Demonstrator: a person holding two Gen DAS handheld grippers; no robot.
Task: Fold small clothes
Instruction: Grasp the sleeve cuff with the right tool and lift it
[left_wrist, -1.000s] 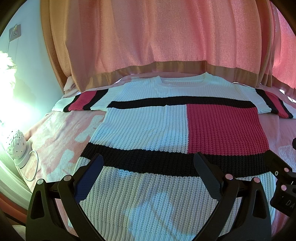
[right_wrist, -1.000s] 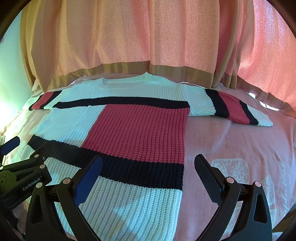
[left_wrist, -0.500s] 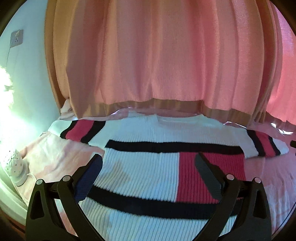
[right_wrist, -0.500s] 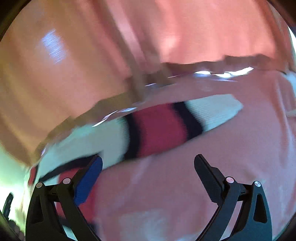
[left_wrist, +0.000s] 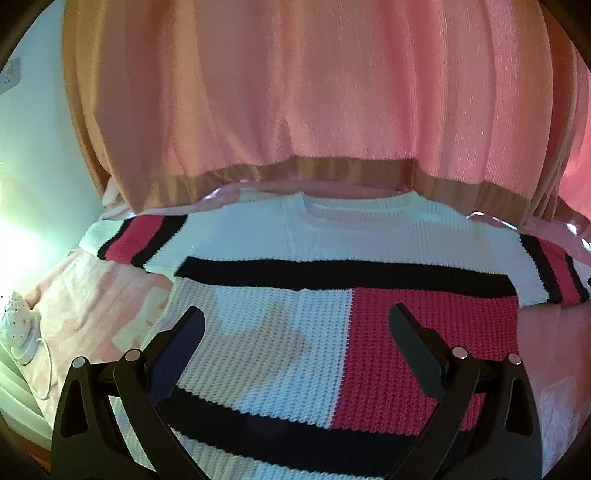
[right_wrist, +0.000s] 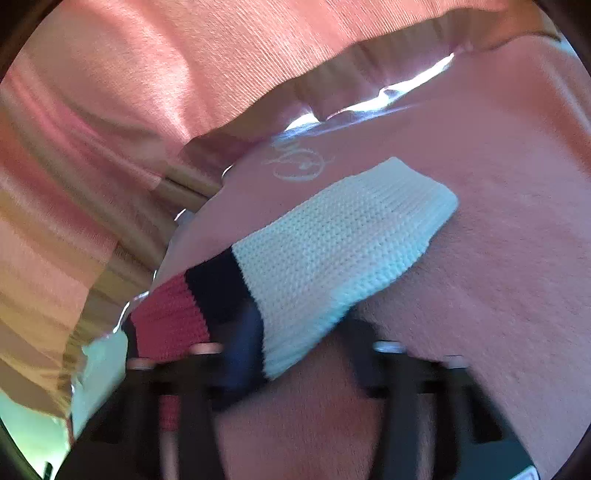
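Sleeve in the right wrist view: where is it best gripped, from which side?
The sleeve, likely at its white part's near edge, from the near side: it lies flat on the blanket, so only an edge gives purchase. The right gripper, jaws closing, brackets that edge.

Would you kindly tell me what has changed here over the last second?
The right claw swung out to the sweater's right sleeve and is closing on its edge. The left claw crept forward, still open. The sweater stays flat on the pink bedspread.

The sweater's hem (left_wrist: 295, 469) runs off the bottom edge behind the left gripper (left_wrist: 295, 332). The right gripper (right_wrist: 303, 369) is motion-blurred, its closing fingertips hidden under the sleeve cuff (right_wrist: 332, 251).
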